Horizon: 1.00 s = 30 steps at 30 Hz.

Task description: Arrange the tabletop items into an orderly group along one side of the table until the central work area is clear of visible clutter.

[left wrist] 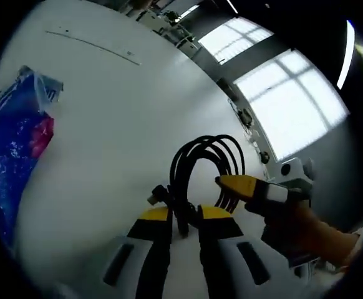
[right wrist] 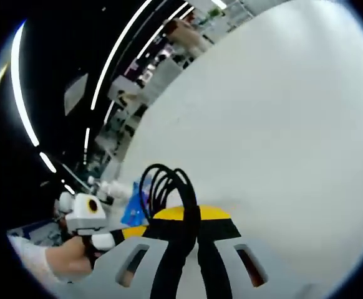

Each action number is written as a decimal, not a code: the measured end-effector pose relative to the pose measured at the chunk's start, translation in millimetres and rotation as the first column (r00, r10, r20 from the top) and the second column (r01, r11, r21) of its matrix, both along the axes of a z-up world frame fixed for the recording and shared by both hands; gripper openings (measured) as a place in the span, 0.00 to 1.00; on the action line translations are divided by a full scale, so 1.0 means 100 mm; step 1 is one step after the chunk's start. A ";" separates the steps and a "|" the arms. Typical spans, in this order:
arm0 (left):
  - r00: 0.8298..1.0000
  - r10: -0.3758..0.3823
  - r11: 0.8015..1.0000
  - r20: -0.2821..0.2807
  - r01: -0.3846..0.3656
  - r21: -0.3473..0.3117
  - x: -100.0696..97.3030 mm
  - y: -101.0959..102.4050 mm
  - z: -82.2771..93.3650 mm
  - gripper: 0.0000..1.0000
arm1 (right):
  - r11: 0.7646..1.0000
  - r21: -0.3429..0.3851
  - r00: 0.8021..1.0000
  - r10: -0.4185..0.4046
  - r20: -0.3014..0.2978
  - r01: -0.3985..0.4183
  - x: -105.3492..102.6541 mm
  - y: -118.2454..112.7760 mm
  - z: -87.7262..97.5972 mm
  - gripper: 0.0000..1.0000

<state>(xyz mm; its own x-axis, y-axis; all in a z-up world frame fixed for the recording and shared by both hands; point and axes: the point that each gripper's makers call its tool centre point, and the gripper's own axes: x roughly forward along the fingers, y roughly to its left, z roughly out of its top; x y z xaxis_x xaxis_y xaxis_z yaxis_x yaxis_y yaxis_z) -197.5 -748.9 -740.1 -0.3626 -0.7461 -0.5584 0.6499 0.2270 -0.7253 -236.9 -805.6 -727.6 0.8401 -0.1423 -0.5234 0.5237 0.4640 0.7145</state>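
A coiled black cable [left wrist: 203, 156] stands up off the white table [left wrist: 119, 106]. My left gripper [left wrist: 183, 215] is shut on the coil's lower end, with the cable between its yellow-tipped jaws. My right gripper [left wrist: 234, 184], held by a gloved hand [left wrist: 306, 233], comes in from the right and grips the coil's right side. In the right gripper view, the same cable [right wrist: 166, 180] loops up from my right gripper [right wrist: 191, 218], which is shut on it. My left gripper [right wrist: 131, 232] sits just left of it over the table [right wrist: 281, 112].
A blue plastic bag [left wrist: 13, 143] with a pink patch lies at the table's left edge and also shows behind the coil as the bag [right wrist: 135, 208]. Bright windows [left wrist: 294, 99] and cluttered benches [right wrist: 188, 31] lie beyond the table.
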 end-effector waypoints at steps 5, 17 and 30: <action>0.998 0.059 0.997 -0.036 -0.057 0.058 0.01 -0.02 -0.12 0.12 | 1.000 0.007 0.999 -0.011 -0.038 0.011 0.01 -0.07 -0.14 0.02; 0.993 0.109 0.984 -0.053 -0.100 0.146 -0.02 0.04 -0.31 0.12 | 1.000 -0.015 0.993 0.004 -0.120 -0.006 0.01 -0.06 -0.35 0.03; 0.982 0.170 0.971 -0.083 -0.152 0.185 -0.03 0.05 -0.31 0.12 | 0.998 -0.068 0.988 0.005 -0.154 -0.016 -0.06 -0.07 -0.41 0.09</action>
<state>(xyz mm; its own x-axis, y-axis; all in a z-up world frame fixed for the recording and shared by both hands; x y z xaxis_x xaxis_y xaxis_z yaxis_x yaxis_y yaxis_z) -200.9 -743.6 -771.2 -0.3049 -0.6913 -0.6550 0.5228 0.4534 -0.7219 -242.5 -812.7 -768.6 0.7523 -0.1739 -0.6354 0.6194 0.5153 0.5923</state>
